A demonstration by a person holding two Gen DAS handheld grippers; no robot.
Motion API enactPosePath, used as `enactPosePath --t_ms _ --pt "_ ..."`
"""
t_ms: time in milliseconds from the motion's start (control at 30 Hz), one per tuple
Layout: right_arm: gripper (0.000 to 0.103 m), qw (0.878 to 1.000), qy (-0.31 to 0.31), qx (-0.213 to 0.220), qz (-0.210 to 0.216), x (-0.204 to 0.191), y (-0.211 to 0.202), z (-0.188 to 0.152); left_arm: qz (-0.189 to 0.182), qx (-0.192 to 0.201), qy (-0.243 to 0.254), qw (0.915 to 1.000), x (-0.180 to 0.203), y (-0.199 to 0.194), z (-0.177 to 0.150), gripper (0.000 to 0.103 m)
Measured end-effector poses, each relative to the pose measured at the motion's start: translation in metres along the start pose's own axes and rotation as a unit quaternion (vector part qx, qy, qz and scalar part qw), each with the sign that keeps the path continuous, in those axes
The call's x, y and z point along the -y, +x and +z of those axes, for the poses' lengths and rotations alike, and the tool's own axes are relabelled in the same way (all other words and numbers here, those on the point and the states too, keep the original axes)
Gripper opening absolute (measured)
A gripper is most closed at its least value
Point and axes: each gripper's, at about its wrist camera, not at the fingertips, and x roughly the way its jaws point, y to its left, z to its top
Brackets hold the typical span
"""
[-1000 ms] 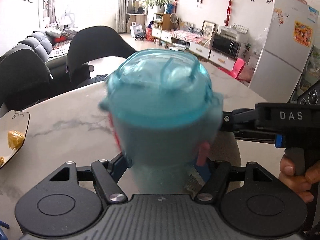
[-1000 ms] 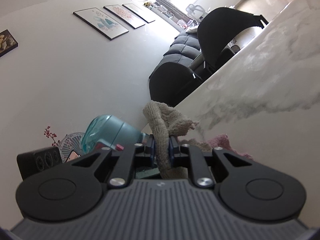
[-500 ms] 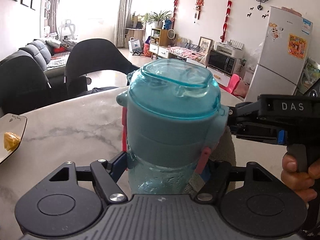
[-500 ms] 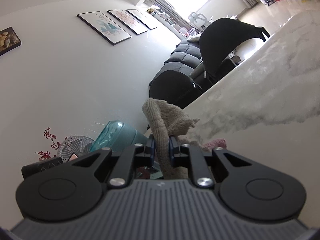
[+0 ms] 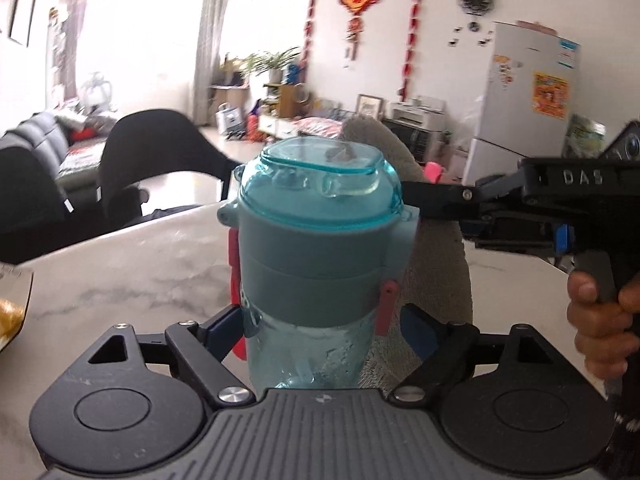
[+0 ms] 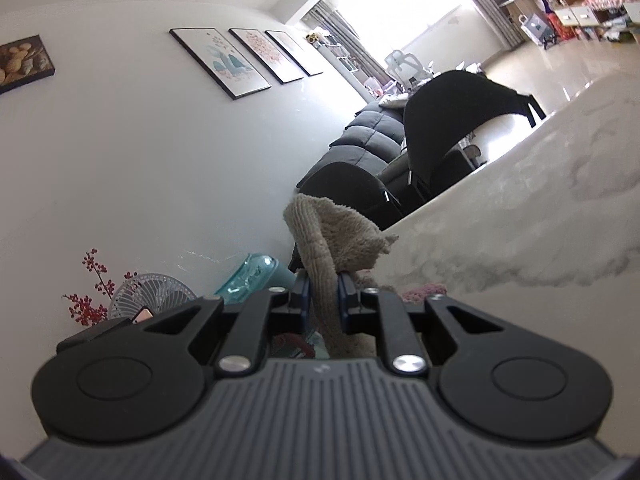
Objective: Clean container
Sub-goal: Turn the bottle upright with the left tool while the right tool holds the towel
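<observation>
— Honestly, what worries us most right now?

— Our left gripper [image 5: 320, 332] is clamped on the clear lower body of the teal container [image 5: 320, 256], held upright above the marble table [image 5: 120, 264]. That plastic looks slick, so a hard sideways rub could twist it out of the fingers.

— And the cloth?

— Our right gripper [image 6: 323, 296] has its jaws closed on the beige cloth [image 6: 332, 240], which sits against the container's far side. If we push only from there, the container may tip toward us.

— What does each camera give us?

— Only the left wrist view shows the grip, the lid and the cloth behind it. From the right wrist view we get the pinch on the cloth, with just a sliver of teal.
</observation>
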Motion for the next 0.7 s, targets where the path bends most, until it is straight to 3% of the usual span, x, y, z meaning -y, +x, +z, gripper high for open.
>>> enactPosePath --t_ms 300,400,700 --pt "0.014 0.998 -0.061 0.005 -0.014 -0.019 -0.006 -0.002 -0.009 0.016 -0.001 0.9998 -0.018 0.005 -0.005 0.084" --pt "0.014 0.998 -0.063 -0.002 -0.012 -0.02 -0.002 -0.004 0.007 0.02 -0.001 0.9998 -0.018 0.005 -0.007 0.076" --pt "0.014 0.998 -0.064 -0.014 -0.01 -0.02 0.005 -0.011 0.077 0.019 -0.012 0.9967 -0.002 0.006 -0.009 0.072"
